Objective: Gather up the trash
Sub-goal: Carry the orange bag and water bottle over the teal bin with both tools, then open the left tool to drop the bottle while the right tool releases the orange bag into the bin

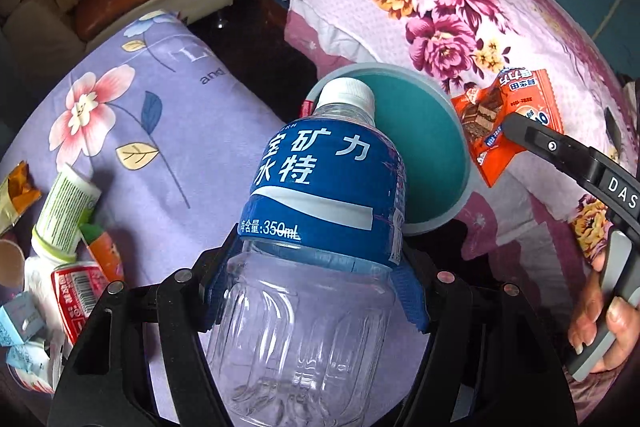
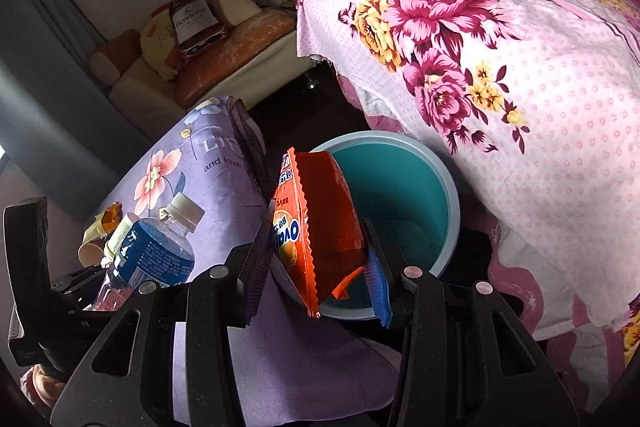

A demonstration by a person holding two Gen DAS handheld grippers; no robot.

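We carry two pieces at once; left gripper (image 1: 316, 283) clenched on empty water bottle (image 1: 320, 195), frame centre, cap just over rim of teal bin (image 1: 466, 163); right gripper (image 2: 318, 267) clamps orange snack wrapper (image 2: 312, 227) at bin mouth, lower centre; neither dropped yet; bin interior shows no trash where visible; leftover pile (image 1: 60, 247) on purple cloth (image 1: 168, 131), lower left, remains uncollected; we judge task early.
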